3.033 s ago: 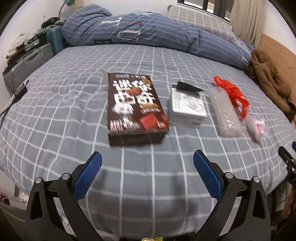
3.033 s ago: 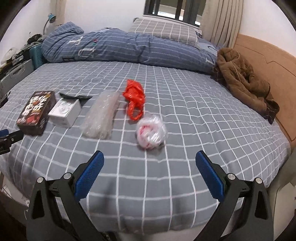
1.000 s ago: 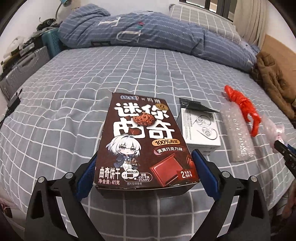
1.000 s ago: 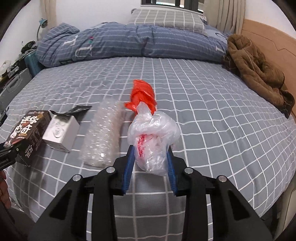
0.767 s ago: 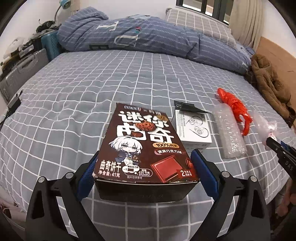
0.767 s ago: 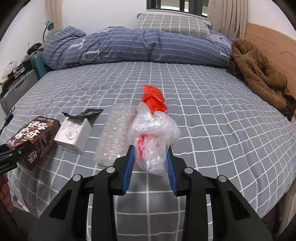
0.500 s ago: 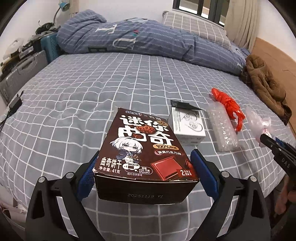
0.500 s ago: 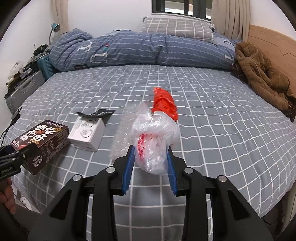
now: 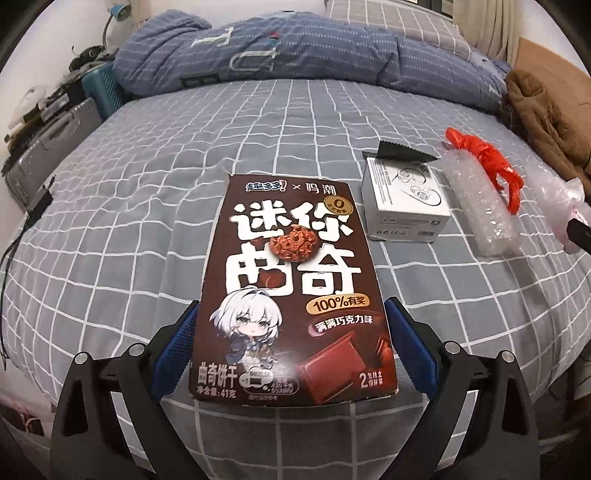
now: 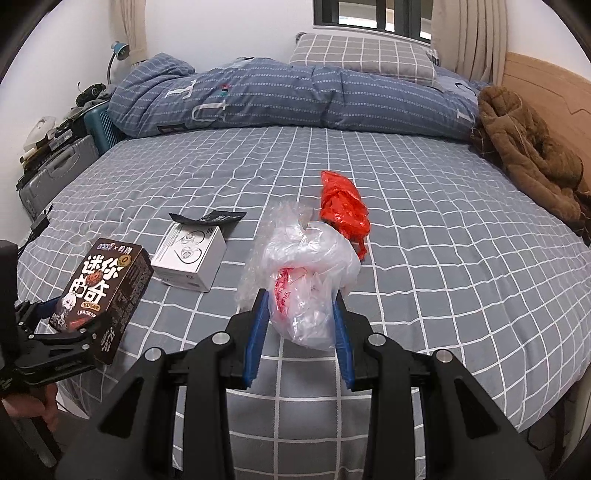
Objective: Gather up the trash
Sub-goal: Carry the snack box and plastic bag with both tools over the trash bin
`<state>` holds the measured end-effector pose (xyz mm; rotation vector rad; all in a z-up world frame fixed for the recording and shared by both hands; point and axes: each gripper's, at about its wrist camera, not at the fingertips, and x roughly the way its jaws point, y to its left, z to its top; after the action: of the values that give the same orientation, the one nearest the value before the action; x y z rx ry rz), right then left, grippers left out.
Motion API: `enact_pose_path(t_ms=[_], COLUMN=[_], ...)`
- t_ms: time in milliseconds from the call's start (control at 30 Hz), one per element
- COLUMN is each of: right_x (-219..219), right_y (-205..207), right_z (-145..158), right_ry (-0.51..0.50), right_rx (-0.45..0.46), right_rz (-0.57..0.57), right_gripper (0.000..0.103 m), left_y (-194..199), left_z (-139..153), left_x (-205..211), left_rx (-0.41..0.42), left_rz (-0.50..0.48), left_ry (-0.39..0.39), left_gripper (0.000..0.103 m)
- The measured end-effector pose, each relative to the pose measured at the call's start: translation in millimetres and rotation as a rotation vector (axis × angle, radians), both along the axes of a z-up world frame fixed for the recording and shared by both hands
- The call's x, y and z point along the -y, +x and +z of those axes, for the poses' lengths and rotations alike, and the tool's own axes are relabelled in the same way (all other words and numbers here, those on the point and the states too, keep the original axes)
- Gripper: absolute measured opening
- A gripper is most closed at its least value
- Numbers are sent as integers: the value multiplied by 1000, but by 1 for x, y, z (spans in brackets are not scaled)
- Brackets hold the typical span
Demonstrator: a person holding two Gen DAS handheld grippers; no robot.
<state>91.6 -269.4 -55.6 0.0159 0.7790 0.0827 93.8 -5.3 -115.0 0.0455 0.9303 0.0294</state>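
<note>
We're in a home bedroom here: a bed (image 10: 424, 206) in a grey checked sheet, a rumpled blue duvet (image 10: 280, 99) and pillow (image 10: 362, 61) under a curtained window (image 10: 373, 14), a brown coat (image 10: 528, 158) by the wooden headboard (image 10: 546, 85), suitcases (image 10: 55, 166) alongside.

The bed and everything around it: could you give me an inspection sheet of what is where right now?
Surface: bed with grey checked sheet, rolled blue duvet and pillow at the far side.
Job's things: brown cookie box lifted in left tool; clear plastic bag in right tool; white box, black wrapper, bubble wrap and red bag lying on the sheet.
Clutter: brown coat by the headboard.
Grippers: both shut on their loads.
Cables: black cable at the bed's left edge.
Surroundings: suitcases, lamp, window, curtains.
</note>
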Motion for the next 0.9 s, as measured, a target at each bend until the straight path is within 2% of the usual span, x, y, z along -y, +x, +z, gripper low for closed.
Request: enact_pose_path(t_ms=[100, 167, 600, 900], right_x=[-1, -1, -7, -20], right_y=[-1, -1, -16, -42], right_z=[-1, -1, 5, 11], right_ry=[-3, -4, -1, 2], right_rx=[-2, -1, 14, 29], right_rz=[5, 6, 8, 16], right_gripper=[32, 32, 32, 32], left_y=[3, 4, -26, -57], left_z=[-7, -8, 32, 48], left_x=[2, 2, 3, 0], left_rx=[-19, -23, 81, 126], left_rz=[-1, -3, -29, -19], left_ry=[26, 20, -46, -75], left_gripper=[95, 89, 88, 89])
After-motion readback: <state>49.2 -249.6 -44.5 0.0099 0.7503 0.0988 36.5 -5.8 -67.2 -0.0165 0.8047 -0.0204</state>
